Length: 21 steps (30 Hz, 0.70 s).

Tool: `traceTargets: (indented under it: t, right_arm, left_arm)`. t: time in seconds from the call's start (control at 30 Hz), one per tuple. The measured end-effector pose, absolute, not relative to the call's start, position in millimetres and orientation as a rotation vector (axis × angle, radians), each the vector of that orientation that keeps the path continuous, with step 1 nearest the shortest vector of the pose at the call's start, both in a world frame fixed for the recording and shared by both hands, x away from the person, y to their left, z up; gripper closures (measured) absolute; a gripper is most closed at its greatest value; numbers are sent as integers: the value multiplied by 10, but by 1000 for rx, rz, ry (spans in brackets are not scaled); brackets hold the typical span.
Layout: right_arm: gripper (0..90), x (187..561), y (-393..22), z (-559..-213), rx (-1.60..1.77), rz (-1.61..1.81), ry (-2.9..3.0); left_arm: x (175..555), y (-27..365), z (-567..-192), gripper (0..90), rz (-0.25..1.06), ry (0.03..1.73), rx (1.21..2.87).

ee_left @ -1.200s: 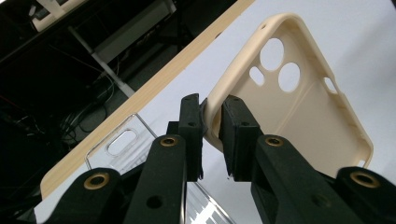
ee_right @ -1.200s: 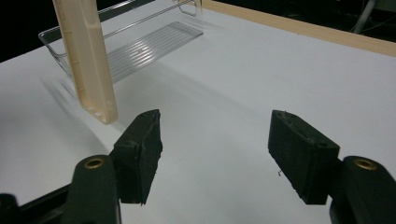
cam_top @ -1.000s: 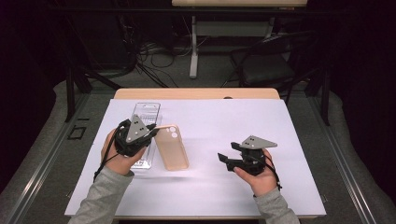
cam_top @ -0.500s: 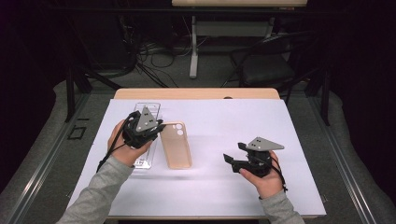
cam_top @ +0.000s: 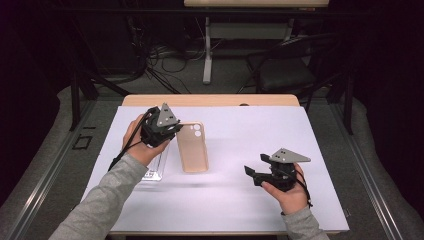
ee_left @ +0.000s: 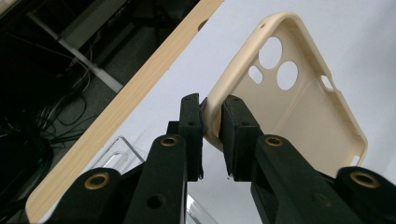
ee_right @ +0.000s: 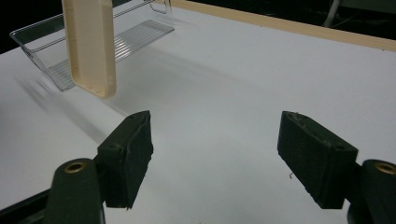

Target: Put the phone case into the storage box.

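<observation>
Here your left tongs (cam_top: 172, 129) are clamped on the side edge of the beige phone case (cam_top: 192, 147), holding it above the white worktop (cam_top: 250, 135), just beside the clear plastic tray (cam_top: 152, 167). Your left forearm reaches in at a slant, wrist bent toward the case. Your right tongs (cam_top: 254, 169) hang well apart from it, low over the worktop and pointing left; their jaws stand apart with nothing between them and have just been opening.

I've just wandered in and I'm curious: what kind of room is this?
Probably a lab recording station: a white-covered table in a dark room, loose cables on the floor behind it, and a person working hand-held grippers, the left gripper pinching a beige phone case.
</observation>
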State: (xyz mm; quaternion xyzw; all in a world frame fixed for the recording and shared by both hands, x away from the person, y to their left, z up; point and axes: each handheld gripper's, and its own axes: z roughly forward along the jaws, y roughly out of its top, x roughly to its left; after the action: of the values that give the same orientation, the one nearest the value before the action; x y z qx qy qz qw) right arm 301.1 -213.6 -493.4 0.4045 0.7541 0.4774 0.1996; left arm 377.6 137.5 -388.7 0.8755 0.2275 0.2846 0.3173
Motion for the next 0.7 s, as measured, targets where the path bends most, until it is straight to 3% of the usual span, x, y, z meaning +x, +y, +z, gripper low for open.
traceTargets:
  t: [0.7]
  right_arm:
    - [196,3025,-2160,-4979,1170,1317,2083]
  left_arm:
    - [4036,1504,-3775,794,929,585,2259]
